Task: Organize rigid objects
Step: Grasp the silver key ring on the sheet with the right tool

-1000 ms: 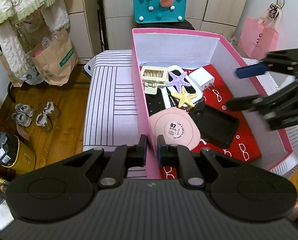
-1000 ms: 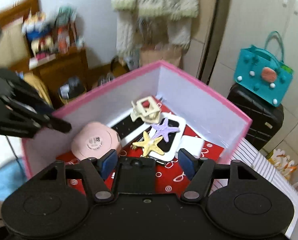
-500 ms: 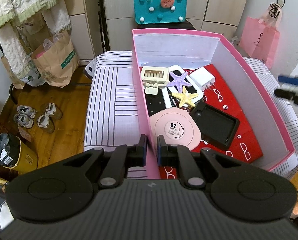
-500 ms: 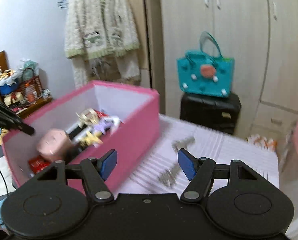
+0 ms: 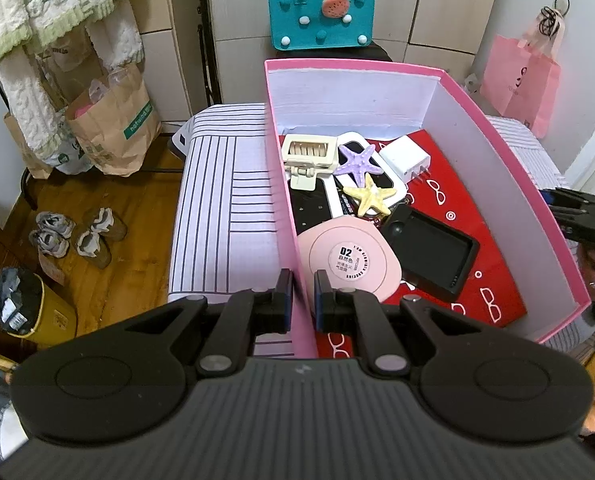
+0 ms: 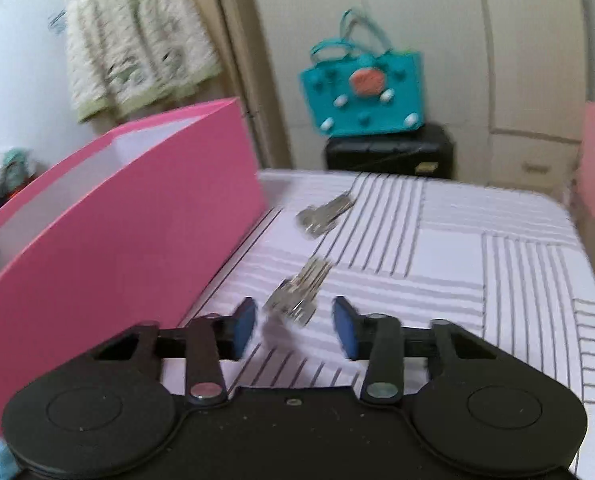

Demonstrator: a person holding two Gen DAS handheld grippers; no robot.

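Note:
My left gripper [image 5: 302, 298] is shut on the near left wall of the pink box [image 5: 353, 65]. Inside lie a cream hair clip [image 5: 309, 156], a purple starfish [image 5: 355, 162], a yellow starfish [image 5: 369, 196], a white charger [image 5: 405, 158], a pink round case [image 5: 349, 256] and a black case [image 5: 433, 252]. Outside the box's right wall, my right gripper [image 6: 295, 328] is low over the striped cloth. Its jaws are closing around a bunch of keys [image 6: 297, 296], and the pads do not touch it. A second bunch of keys [image 6: 325, 214] lies farther off.
The pink box [image 6: 117, 220] stands close on the right gripper's left. The striped cloth [image 6: 457, 260] stretches to the right. A teal bag [image 6: 361, 92] sits on a black suitcase [image 6: 389, 152] behind. Paper bags [image 5: 113, 120] and shoes [image 5: 77, 236] are on the floor at the left.
My right gripper left the box, crossed its right wall and sank to the striped cloth by the keys, with its jaws narrowing. The left gripper kept its hold.

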